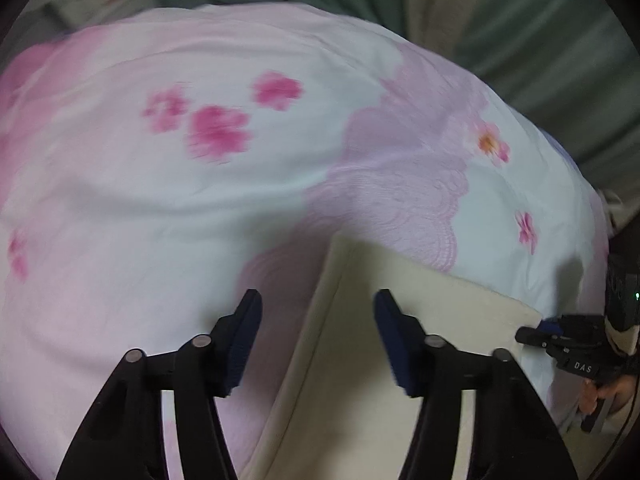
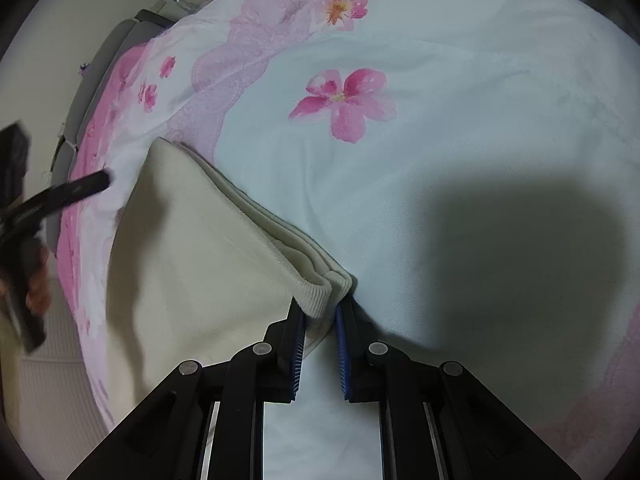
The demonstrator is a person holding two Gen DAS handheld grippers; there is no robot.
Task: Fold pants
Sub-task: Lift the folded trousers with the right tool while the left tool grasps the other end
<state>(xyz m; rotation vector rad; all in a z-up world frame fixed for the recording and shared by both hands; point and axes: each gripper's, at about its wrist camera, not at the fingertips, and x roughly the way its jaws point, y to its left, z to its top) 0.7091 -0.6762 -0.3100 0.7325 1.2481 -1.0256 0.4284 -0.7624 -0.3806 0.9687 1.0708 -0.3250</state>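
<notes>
Left wrist view: the left gripper [image 1: 316,320] hangs with its fingers spread, an edge of the cream pants [image 1: 360,360] below them, unpinched, at lower centre on the floral bedspread [image 1: 200,200]. The right gripper [image 1: 532,334] shows at the right edge.

Right wrist view: the right gripper [image 2: 320,320] has its fingers pinching the one pair of pants [image 2: 192,248] at a ribbed corner, lower centre. Only here the stacked folded layers show.
</notes>
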